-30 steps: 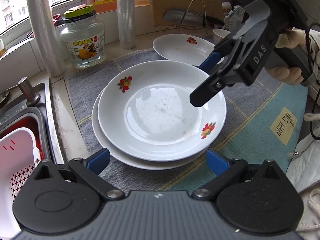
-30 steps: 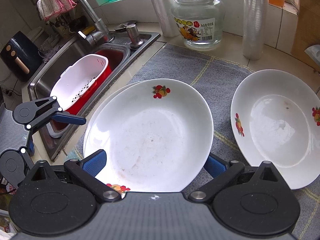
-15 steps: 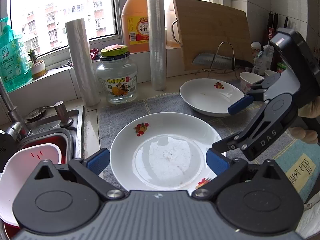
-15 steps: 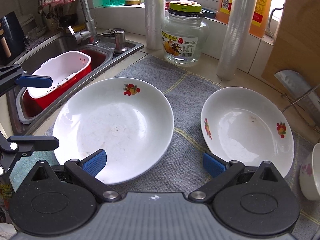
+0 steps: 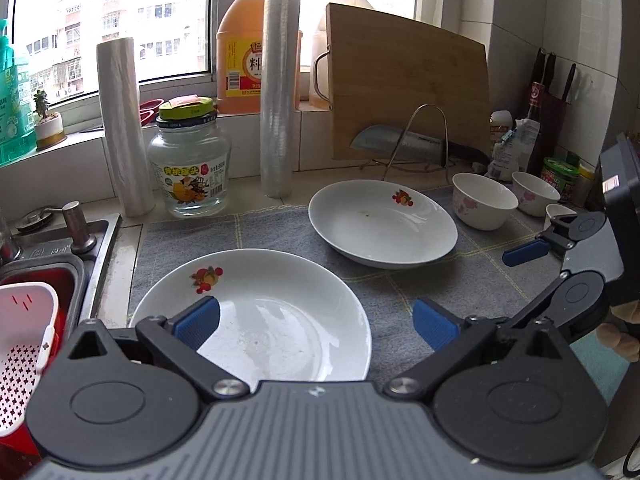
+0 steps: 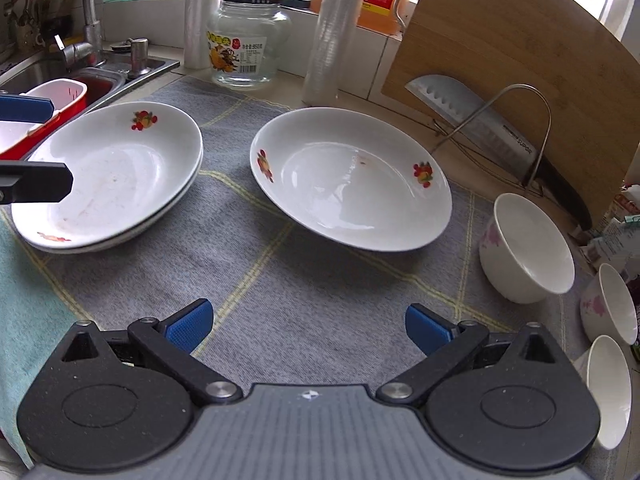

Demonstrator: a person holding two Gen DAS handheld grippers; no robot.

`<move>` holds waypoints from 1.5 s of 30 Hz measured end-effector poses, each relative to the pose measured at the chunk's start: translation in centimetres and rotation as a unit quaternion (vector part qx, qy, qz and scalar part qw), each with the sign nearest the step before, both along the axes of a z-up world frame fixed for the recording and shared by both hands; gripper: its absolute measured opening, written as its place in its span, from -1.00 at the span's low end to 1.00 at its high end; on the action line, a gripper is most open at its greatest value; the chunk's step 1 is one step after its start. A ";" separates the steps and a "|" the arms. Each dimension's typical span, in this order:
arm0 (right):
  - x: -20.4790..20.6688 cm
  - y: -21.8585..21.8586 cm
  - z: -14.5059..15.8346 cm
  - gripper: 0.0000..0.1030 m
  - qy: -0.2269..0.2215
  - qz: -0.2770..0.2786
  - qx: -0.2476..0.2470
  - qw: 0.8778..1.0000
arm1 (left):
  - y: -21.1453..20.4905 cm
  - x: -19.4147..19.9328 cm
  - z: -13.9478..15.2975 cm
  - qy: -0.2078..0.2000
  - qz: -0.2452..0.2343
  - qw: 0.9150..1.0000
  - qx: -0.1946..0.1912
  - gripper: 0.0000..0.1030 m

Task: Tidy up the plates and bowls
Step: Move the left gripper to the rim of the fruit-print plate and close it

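1. White plates carry the scene: we see a stack [image 6: 108, 176] of two at the left of the right wrist view, and a single plate [image 6: 348, 180] at its centre, apart from the stack on a grey cloth [image 6: 280, 280].
2. We find the same stack [image 5: 272, 312] low and centre in the left wrist view, with the single plate [image 5: 380, 224] up and to the right of it.
3. We count three bowls [image 6: 528, 248] down the right edge of the right wrist view, the biggest one near the single plate but not touching it.
4. Our left gripper [image 5: 316, 322] sits at the bottom of its own view, jaws spread wide and empty; its left pad overlaps the stack's near rim in the frame, though we cannot tell if it touches.
5. Our right gripper [image 6: 308, 326] hangs over bare cloth at the bottom of its view, jaws wide apart with nothing between them, short of the single plate.
6. We also see the right gripper [image 5: 560, 272] from the side at the right edge of the left wrist view, fingers parted, a hand [image 5: 620, 336] behind it.
7. Behind the plates, across the top of both views, we note a glass jar [image 6: 248, 40], two film rolls [image 5: 120, 128], a board [image 6: 520, 40] leaning upright, and a cleaver [image 6: 480, 124] on a wire rack.
8. At the left edge we see a sink [image 5: 52, 248] holding a red and white basket [image 5: 24, 344].
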State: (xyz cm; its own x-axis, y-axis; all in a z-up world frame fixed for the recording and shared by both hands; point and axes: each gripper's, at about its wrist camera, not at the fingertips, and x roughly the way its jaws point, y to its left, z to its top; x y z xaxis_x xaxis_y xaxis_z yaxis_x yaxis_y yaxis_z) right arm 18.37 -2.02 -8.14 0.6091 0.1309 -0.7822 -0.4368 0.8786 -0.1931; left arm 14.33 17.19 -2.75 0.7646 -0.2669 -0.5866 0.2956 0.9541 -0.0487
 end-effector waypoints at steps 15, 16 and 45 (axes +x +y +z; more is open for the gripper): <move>5.3 -4.9 -2.5 1.00 0.007 0.061 0.044 0.997 | -6.9 -1.4 1.5 0.035 0.097 0.994 0.018 0.98; 5.8 -5.2 -2.7 1.00 0.008 0.067 0.050 0.996 | -7.4 -1.5 1.7 0.035 0.100 0.994 0.022 0.98; 7.2 -5.5 -3.5 1.00 -0.002 0.072 0.097 0.993 | -9.5 12.9 4.5 0.049 -0.070 0.995 0.059 0.98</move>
